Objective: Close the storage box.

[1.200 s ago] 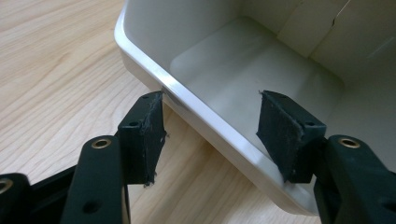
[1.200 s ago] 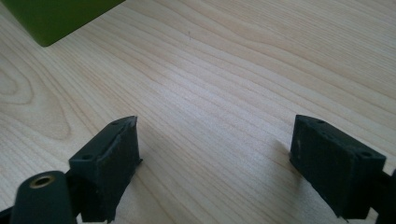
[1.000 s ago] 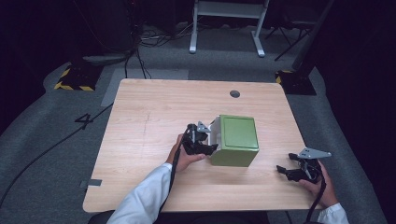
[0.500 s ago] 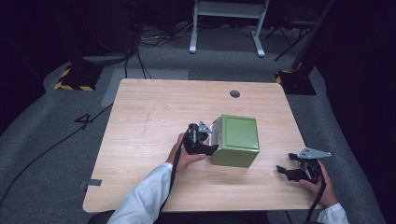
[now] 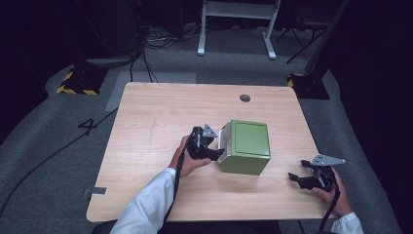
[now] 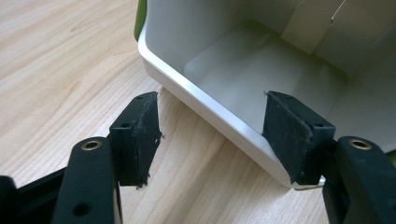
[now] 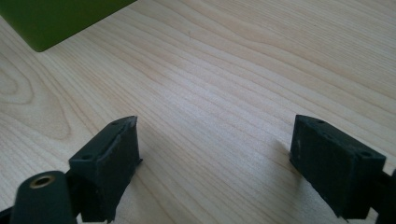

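A green box (image 5: 248,146) lies on its side on the wooden table (image 5: 156,117), its white inside (image 6: 261,70) facing my left gripper (image 5: 214,151). In the left gripper view, my left gripper (image 6: 215,135) straddles the white lower rim of the box. Its jaws have just been opening, and the pads stand clear of the rim between them. Near the front right corner of the table, my right gripper (image 5: 295,179) rests open over bare wood. The right gripper view has that gripper (image 7: 215,158) with nothing between its jaws and a corner of the green box (image 7: 51,18) at the upper left.
A small round hole (image 5: 245,98) sits in the tabletop near the far edge. On the dark floor beyond are cables, a white stand's legs (image 5: 238,29) and a block with hazard stripes (image 5: 78,80). Bare wood lies left of the box.
The left gripper has edged only slightly at the box's mouth. The box and the right gripper have kept still.
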### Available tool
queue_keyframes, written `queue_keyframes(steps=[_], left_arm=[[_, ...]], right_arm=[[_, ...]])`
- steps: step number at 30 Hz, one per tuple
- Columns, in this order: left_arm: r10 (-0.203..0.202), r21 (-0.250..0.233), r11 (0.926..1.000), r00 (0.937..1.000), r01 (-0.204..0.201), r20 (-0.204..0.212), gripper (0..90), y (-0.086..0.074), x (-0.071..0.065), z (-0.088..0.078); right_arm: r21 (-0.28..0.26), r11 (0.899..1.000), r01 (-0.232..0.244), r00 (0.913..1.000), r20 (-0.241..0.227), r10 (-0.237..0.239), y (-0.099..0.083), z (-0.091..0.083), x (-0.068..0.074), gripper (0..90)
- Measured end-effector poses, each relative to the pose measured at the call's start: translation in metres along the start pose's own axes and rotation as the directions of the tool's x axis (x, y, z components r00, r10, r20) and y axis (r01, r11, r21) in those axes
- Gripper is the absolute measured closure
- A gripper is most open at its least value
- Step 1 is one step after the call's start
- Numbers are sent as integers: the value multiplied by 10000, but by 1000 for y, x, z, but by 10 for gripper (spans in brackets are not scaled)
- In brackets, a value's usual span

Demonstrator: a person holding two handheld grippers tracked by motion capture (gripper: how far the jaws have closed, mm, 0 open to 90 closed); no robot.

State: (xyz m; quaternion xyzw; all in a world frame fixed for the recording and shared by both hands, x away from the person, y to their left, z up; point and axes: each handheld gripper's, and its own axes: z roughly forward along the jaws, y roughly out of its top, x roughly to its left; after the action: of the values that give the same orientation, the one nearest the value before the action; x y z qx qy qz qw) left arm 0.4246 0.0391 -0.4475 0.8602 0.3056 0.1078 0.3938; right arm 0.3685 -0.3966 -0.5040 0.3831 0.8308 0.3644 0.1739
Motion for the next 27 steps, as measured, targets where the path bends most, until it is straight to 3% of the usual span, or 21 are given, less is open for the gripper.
queue_keyframes(steps=[9,16,24,27], left_arm=[[-55,-86,9999,9996,53,-280,371,1,8,-13],[231,15,9997,9983,-230,-534,364,-1,11,-23],[503,181,9986,9939,-488,-985,308,-6,15,-35],[719,364,9970,9889,-677,-1300,272,-10,17,-42]], right_arm=[[-1,10000,1,10000,0,-1,0,0,0,156],[-2,10000,-1,10000,0,1,0,0,0,156],[0,10000,-1,10000,1,1,0,0,0,156],[-2,10000,-1,10000,1,1,0,0,0,156]])
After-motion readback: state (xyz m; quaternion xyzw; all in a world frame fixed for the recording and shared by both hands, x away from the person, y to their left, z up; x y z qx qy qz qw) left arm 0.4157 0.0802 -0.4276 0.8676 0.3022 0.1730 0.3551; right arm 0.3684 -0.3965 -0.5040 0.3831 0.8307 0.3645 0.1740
